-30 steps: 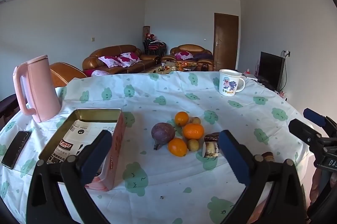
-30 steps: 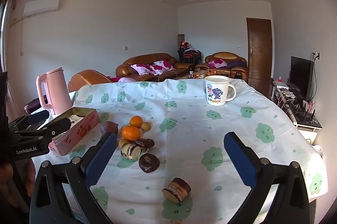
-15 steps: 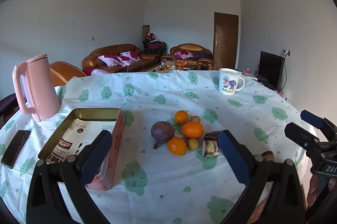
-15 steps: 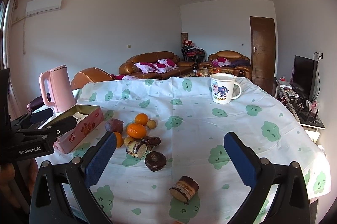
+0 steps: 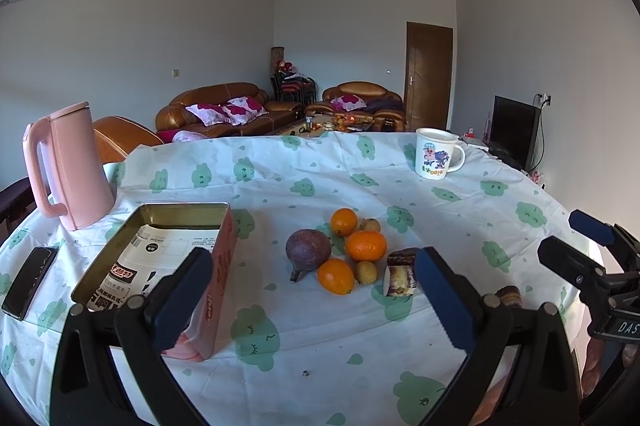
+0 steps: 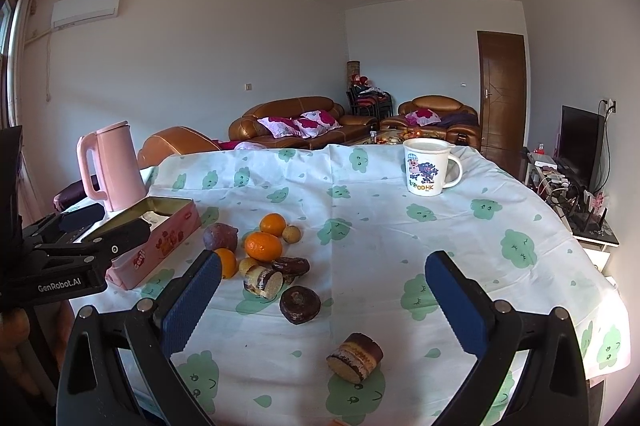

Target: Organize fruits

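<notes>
A round table (image 5: 460, 210) covered with a white cloth printed with green clouds is seen from both wrist views. A pink kettle (image 5: 70, 166) is set at the far left edge, its handle turned to the left, and a dark phone (image 5: 30, 282) is laid flat in front of it. A white cartoon mug (image 6: 430, 166) is placed well apart on the far right side, its handle pointing right.

The fruits are grouped near the middle of the table: a purple round fruit (image 5: 308, 250) with its stem turned towards the camera, three oranges (image 5: 366, 246) and two small yellowish fruits (image 5: 366, 272), all touching or just beside one another. An open pink tin (image 5: 218, 278), lined with printed paper, is placed to the left of the cluster; its long axis runs away from the left gripper towards the kettle. Between the fruits and the right gripper, chocolate-coated cakes are scattered: a cut roll (image 6: 264, 280) lying on its side beside the fruits, a round one (image 6: 299, 304) nearer, and another roll (image 6: 355, 356) tilted on its side at the near edge.

The left gripper (image 5: 312, 302) is held above the table with its fingers spread wide apart, nothing between them. The right gripper (image 6: 324, 306) is likewise spread wide and empty.
</notes>
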`<state>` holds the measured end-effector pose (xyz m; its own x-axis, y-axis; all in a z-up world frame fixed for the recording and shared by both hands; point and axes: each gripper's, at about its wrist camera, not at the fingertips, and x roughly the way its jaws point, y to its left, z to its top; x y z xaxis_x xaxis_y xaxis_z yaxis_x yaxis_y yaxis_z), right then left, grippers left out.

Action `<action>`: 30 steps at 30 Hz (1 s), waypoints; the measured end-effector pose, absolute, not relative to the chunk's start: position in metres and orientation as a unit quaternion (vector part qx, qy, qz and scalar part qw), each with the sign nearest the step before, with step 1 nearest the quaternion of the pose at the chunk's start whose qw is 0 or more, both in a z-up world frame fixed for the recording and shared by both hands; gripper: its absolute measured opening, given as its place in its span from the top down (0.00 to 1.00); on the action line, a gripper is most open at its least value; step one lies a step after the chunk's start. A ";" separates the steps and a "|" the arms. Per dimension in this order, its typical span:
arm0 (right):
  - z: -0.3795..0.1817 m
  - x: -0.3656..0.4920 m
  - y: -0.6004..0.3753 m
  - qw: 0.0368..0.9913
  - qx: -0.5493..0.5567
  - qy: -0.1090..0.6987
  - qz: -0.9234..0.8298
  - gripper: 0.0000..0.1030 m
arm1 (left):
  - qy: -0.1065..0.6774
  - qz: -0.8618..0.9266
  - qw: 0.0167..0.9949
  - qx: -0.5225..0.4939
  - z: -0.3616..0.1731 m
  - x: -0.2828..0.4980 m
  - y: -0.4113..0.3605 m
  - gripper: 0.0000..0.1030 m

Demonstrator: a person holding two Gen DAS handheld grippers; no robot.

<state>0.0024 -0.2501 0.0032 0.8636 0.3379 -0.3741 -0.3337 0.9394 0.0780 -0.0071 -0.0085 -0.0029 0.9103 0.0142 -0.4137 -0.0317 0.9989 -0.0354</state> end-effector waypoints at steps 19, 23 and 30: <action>0.000 0.004 -0.248 0.964 0.005 0.199 0.177 0.01 | 0.213 0.011 0.977 -0.020 -0.003 -0.007 -0.009 0.00; -0.001 0.004 -0.248 0.964 0.004 0.199 0.178 0.01 | 0.213 0.011 0.977 -0.020 -0.003 -0.007 -0.009 0.00; -0.003 0.006 -0.247 0.963 0.003 0.202 0.178 0.01 | 0.215 0.012 0.976 -0.019 -0.005 -0.008 -0.010 0.00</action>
